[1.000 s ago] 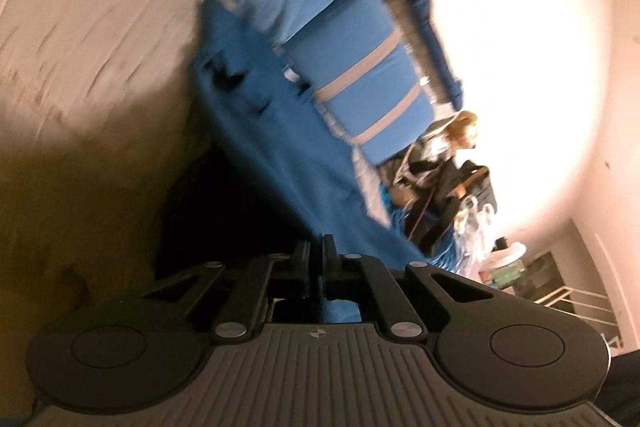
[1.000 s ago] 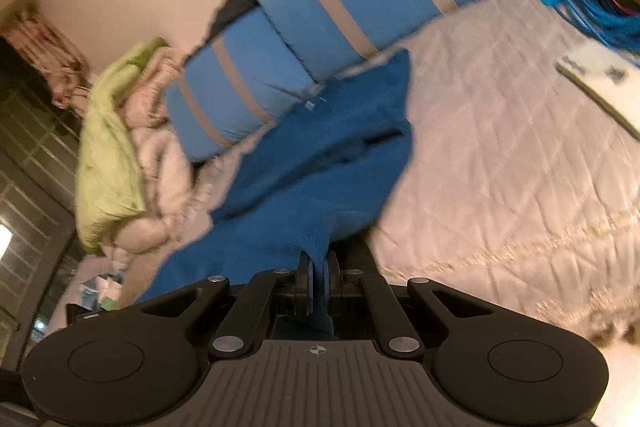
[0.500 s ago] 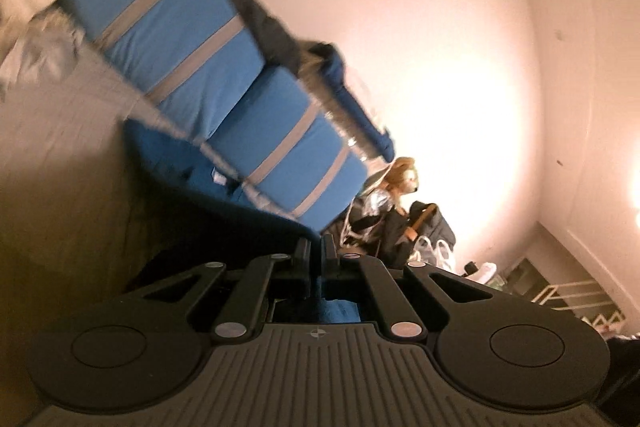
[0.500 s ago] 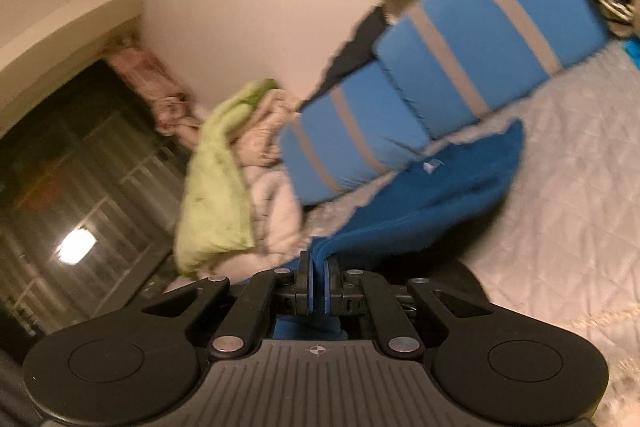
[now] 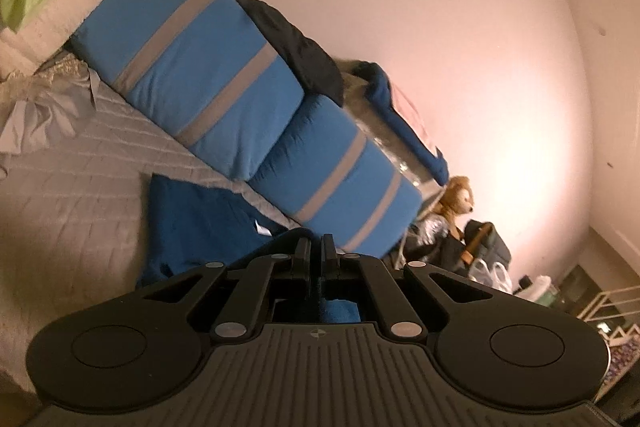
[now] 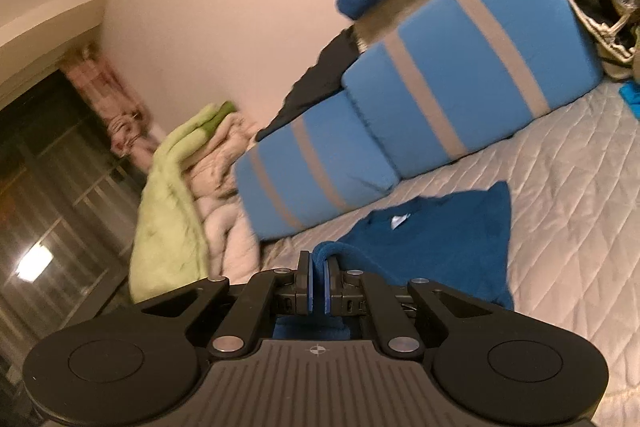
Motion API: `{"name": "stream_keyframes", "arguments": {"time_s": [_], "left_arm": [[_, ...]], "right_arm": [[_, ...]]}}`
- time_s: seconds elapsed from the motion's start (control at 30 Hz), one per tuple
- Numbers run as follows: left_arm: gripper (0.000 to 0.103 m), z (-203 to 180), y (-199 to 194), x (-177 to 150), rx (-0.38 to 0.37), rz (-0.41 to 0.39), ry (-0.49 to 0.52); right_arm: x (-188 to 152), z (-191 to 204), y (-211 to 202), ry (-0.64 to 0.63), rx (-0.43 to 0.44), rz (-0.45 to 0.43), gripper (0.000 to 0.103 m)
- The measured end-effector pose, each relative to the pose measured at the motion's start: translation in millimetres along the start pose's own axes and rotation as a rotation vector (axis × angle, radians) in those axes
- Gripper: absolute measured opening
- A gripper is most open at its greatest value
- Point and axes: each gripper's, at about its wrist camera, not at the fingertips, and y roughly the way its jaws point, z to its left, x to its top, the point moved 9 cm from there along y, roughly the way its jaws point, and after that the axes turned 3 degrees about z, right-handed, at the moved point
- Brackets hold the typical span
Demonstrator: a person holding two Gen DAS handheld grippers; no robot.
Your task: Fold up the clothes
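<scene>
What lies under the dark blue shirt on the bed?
The grey quilted bedspread shows around the dark blue shirt. Whatever lies directly beneath the shirt is covered.

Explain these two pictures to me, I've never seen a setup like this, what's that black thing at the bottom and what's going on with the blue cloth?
There is no robot here. A person holds a two-finger gripper in each hand, and each gripper carries a wide-angle camera looking forward along its fingers. The black shape at the bottom of each picture is that tool.

One picture comes from the left gripper, the other from the right gripper. Both are shut on the same dark blue shirt, which trails down onto a grey quilted bed cover.

Behind it lie two blue pillows with grey stripes, and a pile of green and pale blankets to one side. The job is folding clothes.
</scene>
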Motion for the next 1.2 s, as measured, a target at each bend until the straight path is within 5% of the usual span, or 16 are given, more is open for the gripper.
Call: {"name": "stream_keyframes", "arguments": {"time_s": [0.6, 1.2], "left_arm": [[0.004, 19.7, 68.6, 55.8, 0.024, -0.019, -0.042], [0.004, 77.6, 156.6, 67.7, 0.183, 0.086, -0.082]], "right_arm": [[52.5, -29.5, 58.6, -0.001, -0.127, -0.027, 0.007], [68.1, -100.1, 136.5, 0.044, -0.258, -0.004, 0.007]]}}
